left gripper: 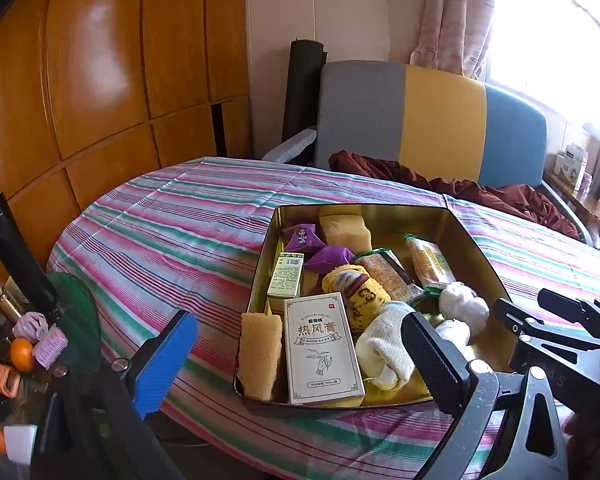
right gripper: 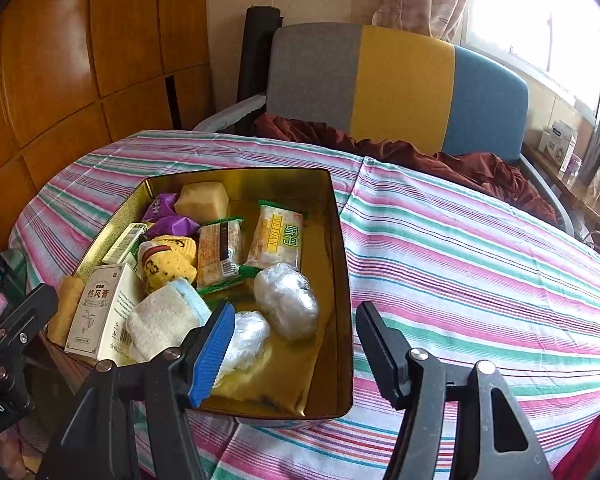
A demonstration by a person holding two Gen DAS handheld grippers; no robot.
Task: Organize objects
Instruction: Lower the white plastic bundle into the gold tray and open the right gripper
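A golden tin [left gripper: 476, 248] [right gripper: 340, 240] sits on the striped tablecloth. It holds a white printed box [left gripper: 322, 354] [right gripper: 100, 312], a tan sponge [left gripper: 260, 354], a yellow sock [left gripper: 356, 292] [right gripper: 168, 264], a cream sock roll [left gripper: 388, 344] [right gripper: 164, 320], plastic-wrapped balls [left gripper: 462, 306] [right gripper: 286, 300], snack packets [left gripper: 430, 260] [right gripper: 276, 236] and purple packets [left gripper: 304, 238]. My left gripper [left gripper: 300, 360] hangs open before the tin's near edge, holding nothing. My right gripper [right gripper: 298, 354] stands open above the tin's near right corner, nothing between its pads.
The striped tablecloth [right gripper: 480, 260] stretches bare to the right of the tin. A grey, yellow and blue chair [left gripper: 440, 120] with a maroon cloth [right gripper: 440, 156] stands behind. Oranges [left gripper: 22, 354], hair rollers and a bottle crowd the left edge. Wooden cabinet doors [left gripper: 100, 80] line the left.
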